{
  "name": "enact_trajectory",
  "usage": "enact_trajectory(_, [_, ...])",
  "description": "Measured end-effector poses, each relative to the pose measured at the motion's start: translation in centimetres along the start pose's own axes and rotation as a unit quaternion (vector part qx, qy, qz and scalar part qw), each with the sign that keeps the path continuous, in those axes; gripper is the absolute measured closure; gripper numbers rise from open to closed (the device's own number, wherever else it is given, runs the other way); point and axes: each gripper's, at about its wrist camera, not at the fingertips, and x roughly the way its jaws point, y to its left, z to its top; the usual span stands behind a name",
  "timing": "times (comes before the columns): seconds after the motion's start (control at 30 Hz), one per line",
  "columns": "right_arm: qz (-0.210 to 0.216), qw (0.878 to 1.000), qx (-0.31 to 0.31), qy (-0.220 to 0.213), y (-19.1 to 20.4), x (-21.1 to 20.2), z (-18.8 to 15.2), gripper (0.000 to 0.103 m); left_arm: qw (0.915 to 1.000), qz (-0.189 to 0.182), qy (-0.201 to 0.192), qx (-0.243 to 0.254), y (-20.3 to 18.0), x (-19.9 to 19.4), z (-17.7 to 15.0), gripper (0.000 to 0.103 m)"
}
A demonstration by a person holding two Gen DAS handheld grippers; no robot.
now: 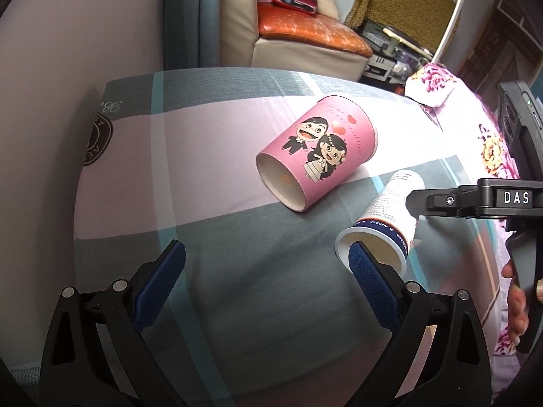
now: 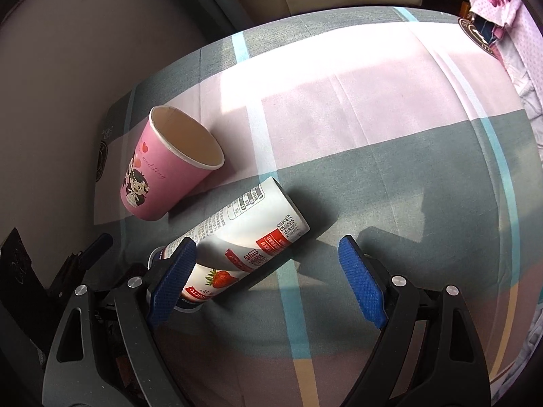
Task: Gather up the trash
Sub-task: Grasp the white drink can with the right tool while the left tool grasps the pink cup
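**Two cups down on the bed, both grippers empty**

Your left gripper (image 1: 268, 268) stands wide open and holds nothing. Your right gripper (image 2: 268, 278) is also spread wide and empty. The white cup (image 2: 237, 237) lies on its side on the sheet (image 2: 373, 118), just beside the pink cup (image 1: 317, 151), which also lies tipped over.

Two cups on their sides on a bedsheet (image 1: 237, 237): paper cup (image 1: 317, 156) just behind yogurt cup (image 1: 380, 230).
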Motion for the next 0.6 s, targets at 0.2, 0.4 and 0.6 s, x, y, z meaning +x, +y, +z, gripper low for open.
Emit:
enact_trajectory(0.2, [0.011, 1.000, 0.003, 0.016, 1.0, 2.1, 1.3, 0.022, 0.9996, 0.007, -0.013, -0.023, 1.7, 0.0, 2.1, 0.006])
enact_trajectory(0.4, [-0.019, 1.000, -0.012, -0.001, 0.2, 1.9, 1.4, 0.049, 0.9996, 0.004, -0.027, -0.006, 1.0, 0.0, 4.2, 0.006])
enact_trajectory(0.6, [-0.081, 0.996, -0.040, -0.018, -1.4, 0.8, 1.2, 0.052, 0.9992, -0.005, -0.013, 0.039, -1.8, 2.2, 5.9, 0.006])
